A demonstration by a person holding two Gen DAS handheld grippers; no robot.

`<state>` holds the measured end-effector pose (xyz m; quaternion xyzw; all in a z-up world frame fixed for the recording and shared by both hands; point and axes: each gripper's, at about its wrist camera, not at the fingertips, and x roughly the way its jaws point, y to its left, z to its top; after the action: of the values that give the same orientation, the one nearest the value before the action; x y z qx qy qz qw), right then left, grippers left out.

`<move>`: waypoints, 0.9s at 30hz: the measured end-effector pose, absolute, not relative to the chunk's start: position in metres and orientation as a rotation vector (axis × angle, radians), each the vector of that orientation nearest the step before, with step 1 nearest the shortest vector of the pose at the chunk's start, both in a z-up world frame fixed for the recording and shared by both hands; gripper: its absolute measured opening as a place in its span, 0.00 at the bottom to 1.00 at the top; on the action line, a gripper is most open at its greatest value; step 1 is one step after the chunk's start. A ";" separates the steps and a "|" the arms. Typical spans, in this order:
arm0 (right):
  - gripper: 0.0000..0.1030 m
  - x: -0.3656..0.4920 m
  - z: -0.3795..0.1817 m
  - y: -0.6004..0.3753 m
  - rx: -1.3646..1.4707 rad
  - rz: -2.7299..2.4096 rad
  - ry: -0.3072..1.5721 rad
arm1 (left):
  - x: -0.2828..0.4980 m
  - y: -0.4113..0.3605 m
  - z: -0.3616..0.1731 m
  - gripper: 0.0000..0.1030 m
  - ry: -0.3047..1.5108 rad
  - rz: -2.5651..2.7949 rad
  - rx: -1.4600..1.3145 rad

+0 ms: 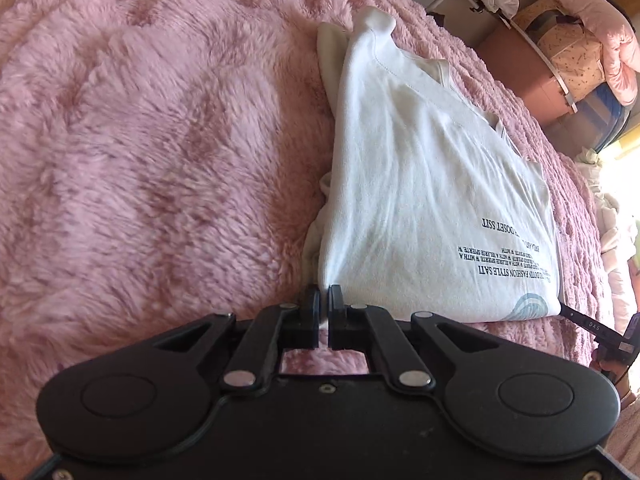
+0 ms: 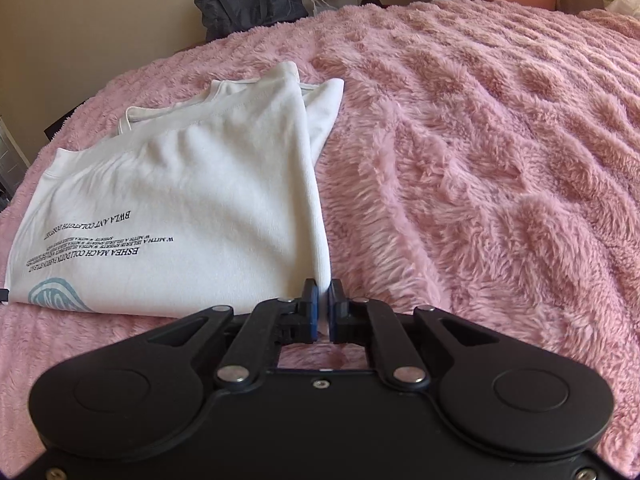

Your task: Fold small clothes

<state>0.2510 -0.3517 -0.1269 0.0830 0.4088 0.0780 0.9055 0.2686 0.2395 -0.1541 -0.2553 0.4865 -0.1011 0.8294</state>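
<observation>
Already you had both near corners of the white T-shirt [image 1: 420, 184] pinched: the left gripper [image 1: 324, 300] was clamped on its near left corner, the right gripper [image 2: 323, 294] on its near right corner, fingers pressed together on thin cloth. The shirt lay partly folded on the pink fluffy blanket [image 1: 140, 140], sleeves tucked in, printed text near you and upside down. Its long axis ran straight away from your fingers toward the collar [image 2: 160, 110] at the far end. Neither hand was nearer; the likely fold would carry the near edge forward toward the collar.
</observation>
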 end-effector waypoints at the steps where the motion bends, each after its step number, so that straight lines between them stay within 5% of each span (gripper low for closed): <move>1: 0.03 0.252 -0.129 -0.351 0.170 0.156 0.844 | 0.269 0.238 -0.153 0.01 1.034 -0.217 -0.527; 4: 0.07 0.253 -0.130 -0.352 0.185 0.148 0.847 | 0.270 0.239 -0.143 0.05 1.040 -0.229 -0.524; 6: 0.29 0.252 -0.126 -0.355 0.200 0.131 0.853 | 0.267 0.245 -0.128 0.17 1.006 -0.214 -0.532; 8: 0.36 0.248 -0.114 -0.360 0.213 0.117 0.816 | 0.268 0.247 -0.107 0.22 0.942 -0.200 -0.497; 12: 0.43 0.257 -0.087 -0.361 0.179 0.163 0.693 | 0.294 0.248 -0.078 0.32 0.815 -0.228 -0.467; 19: 0.44 0.341 -0.072 -0.343 0.169 0.189 0.599 | 0.384 0.258 -0.090 0.34 0.657 -0.171 -0.550; 27: 0.57 0.414 -0.078 -0.319 0.120 0.180 0.609 | 0.459 0.263 -0.123 0.38 0.709 -0.098 -0.641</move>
<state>0.4137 -0.3189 -0.0779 0.0589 0.2992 0.0885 0.9482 0.4586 0.2628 -0.1226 -0.3082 0.3409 -0.0470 0.8869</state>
